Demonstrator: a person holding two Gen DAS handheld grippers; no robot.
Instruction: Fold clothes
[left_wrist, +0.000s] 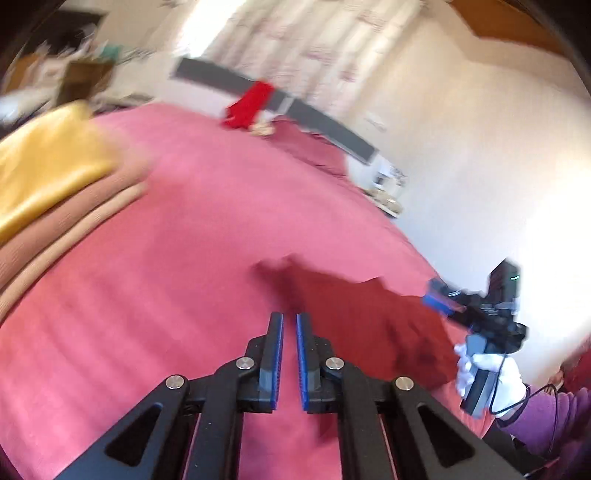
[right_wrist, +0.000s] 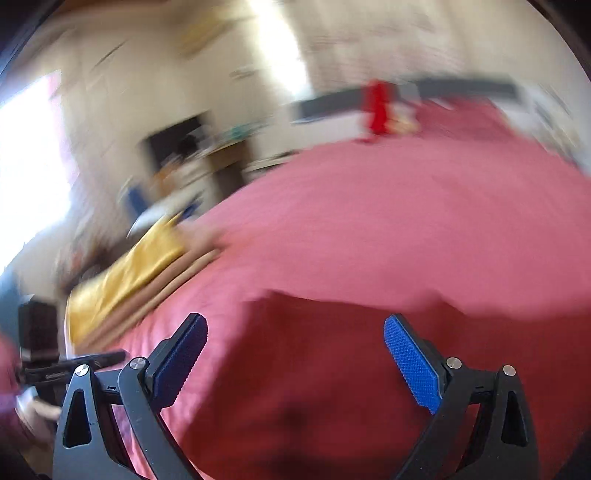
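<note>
Maroon garment (right_wrist: 325, 369) on pink bed (left_wrist: 184, 229)

Both wrist cameras sit just behind their jaws, tilted down across the pink bed (left_wrist: 207, 229). The left view faces the headboard (left_wrist: 258, 96), with the dark red garment (left_wrist: 354, 310) ahead-right of its jaws. The right view hangs close over that garment (right_wrist: 325, 369). Both share the folded stack (right_wrist: 122, 284) and the red cloth (right_wrist: 376, 107).

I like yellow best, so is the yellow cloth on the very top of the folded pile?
Yes, the yellow cloth lies on top of the pile, with the folded pink clothes stacked under it on the bed.
</note>
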